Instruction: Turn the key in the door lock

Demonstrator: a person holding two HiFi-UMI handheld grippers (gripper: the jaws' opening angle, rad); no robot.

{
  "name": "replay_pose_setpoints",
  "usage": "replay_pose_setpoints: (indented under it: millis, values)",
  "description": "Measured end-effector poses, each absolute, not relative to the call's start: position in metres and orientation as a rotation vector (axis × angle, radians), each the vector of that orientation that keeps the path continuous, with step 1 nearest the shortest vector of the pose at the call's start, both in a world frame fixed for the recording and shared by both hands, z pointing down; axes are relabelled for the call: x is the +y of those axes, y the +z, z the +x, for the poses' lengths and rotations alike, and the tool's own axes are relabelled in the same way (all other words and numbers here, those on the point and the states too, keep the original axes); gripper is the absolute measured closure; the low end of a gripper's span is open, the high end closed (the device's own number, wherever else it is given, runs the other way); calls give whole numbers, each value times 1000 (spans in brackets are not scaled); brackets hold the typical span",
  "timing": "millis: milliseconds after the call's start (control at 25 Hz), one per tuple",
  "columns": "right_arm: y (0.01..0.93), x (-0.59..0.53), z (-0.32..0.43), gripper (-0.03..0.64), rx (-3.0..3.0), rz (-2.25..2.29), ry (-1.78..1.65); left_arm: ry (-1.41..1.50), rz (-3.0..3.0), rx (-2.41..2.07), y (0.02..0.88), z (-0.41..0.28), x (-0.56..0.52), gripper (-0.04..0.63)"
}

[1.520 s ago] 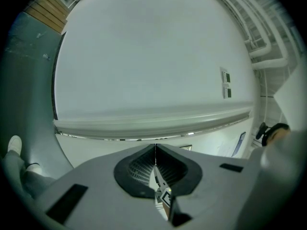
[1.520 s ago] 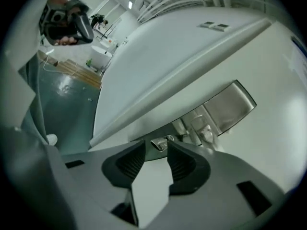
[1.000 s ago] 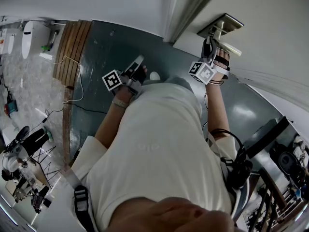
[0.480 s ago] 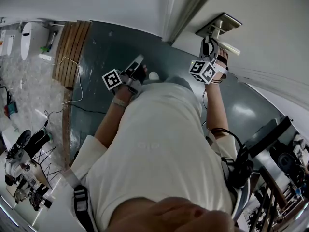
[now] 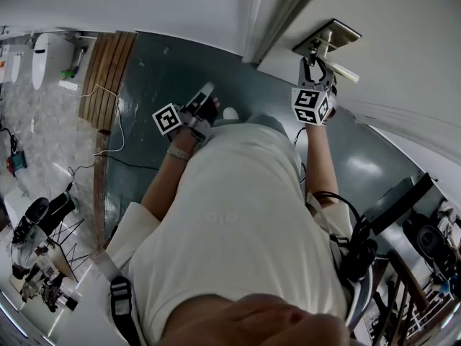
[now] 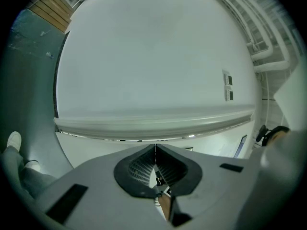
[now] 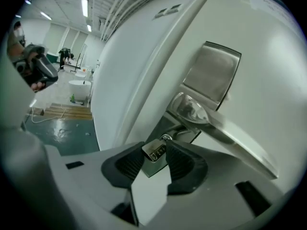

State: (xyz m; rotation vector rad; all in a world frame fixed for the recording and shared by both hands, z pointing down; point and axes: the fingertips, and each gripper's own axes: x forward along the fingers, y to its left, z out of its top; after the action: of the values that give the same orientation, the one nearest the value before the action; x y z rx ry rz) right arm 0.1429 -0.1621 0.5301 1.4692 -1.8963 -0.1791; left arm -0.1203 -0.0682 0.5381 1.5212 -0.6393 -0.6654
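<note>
From overhead, our right gripper (image 5: 310, 63) meets the door lock (image 5: 331, 40); our left gripper (image 6: 155, 150) view shows jaws clenched, empty; the right gripper view shows jaws, just eased wider, pinching the small, stiff, slippery key (image 7: 154, 150) by its flat bow below the handle (image 7: 230, 133).

A small silver key (image 7: 154, 150) is sticking out of a tall brushed-metal lock plate (image 7: 211, 75) on a white door (image 7: 268, 42). Its flat rectangular head is showing just beneath the plate's silver lever handle (image 7: 230, 131).
</note>
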Motion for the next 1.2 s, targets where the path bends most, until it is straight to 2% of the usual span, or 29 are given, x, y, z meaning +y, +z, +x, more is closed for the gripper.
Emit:
replay_pose_setpoints:
  millis: [280, 320, 360, 560, 800, 1200]
  values:
    - [531, -161, 147, 485, -2132, 1614, 172, -668, 1518, -641, 539, -120, -67, 588]
    - [532, -161, 149, 488, -2178, 1646, 262, -668, 1519, -641, 539, -120, -67, 588]
    - [533, -161, 150, 523, -2229, 1684, 368, -668, 1520, -642, 539, -120, -67, 588]
    - [530, -162, 151, 526, -2384, 1798, 683, -671, 1515, -640, 537, -121, -66, 588]
    - [526, -161, 153, 543, -2601, 1864, 1319, -670, 1518, -647, 539, -123, -66, 588]
    - [531, -158, 156, 541, -2647, 1825, 2094, -670, 1512, -649, 540, -125, -66, 588]
